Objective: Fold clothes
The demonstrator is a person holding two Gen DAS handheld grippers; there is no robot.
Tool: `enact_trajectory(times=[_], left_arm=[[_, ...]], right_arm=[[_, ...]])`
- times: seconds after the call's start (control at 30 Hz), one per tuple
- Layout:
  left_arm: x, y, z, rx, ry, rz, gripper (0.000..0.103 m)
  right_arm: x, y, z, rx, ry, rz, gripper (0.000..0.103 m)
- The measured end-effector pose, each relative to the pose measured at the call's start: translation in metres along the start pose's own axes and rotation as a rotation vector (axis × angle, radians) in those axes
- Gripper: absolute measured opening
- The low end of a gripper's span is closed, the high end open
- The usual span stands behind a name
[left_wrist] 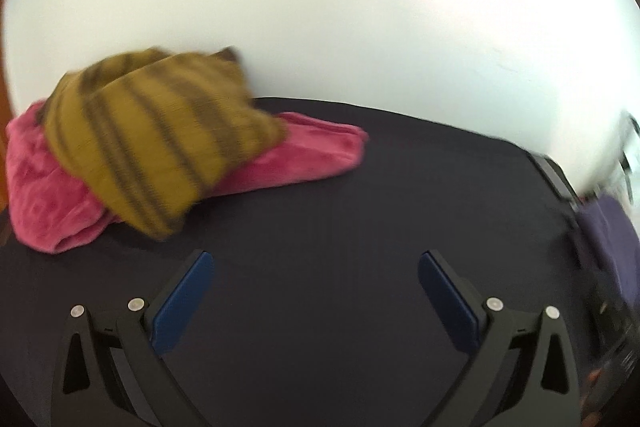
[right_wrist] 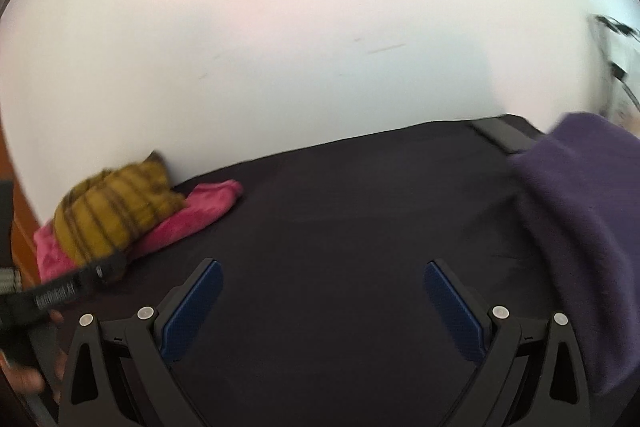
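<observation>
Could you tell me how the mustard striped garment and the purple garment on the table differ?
The mustard striped garment has dark stripes; the purple garment is plain. The striped one sits on top of a pink garment at the table's left, against the wall; the purple one lies at the right, by the table's edge. Both are unfolded heaps, and neither is held.

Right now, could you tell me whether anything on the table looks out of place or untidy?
Yes: the mustard striped garment lies crumpled on the pink garment against the white wall, neither folded. A purple garment sits bunched at the right edge.
</observation>
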State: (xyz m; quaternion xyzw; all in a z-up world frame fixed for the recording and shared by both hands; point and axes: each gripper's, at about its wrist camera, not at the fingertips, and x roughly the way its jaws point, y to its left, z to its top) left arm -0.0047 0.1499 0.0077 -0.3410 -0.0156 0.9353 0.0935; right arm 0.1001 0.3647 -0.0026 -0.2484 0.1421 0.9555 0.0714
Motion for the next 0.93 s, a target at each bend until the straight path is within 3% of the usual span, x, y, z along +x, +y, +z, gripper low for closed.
enact_trajectory(times=[0.1,0.27,0.37,0.7,0.93], left_arm=[[-0.01,-0.035,-0.005,0.078,0.004,-0.056,0.103],[-0.034,-0.099,-0.015,0.151,0.054,-0.244,0.103],[-0.049,-0.137,-0.021,0.204,0.07,-0.31,0.103],[-0.097,-0.247,-0.039,0.388,0.058,-0.432,0.103],[-0.102,-0.279,-0.059,0.442,0.058,-0.506,0.103]], right_arm=[[-0.029,-0.029,0.003,0.029,-0.034,-0.075,0.102],[-0.079,-0.087,-0.001,0.077,-0.044,-0.225,0.102],[-0.102,-0.113,-0.004,0.1,-0.054,-0.293,0.102],[-0.169,-0.155,0.005,0.08,-0.135,-0.466,0.102],[-0.169,-0.178,-0.013,0.132,-0.109,-0.477,0.102]])
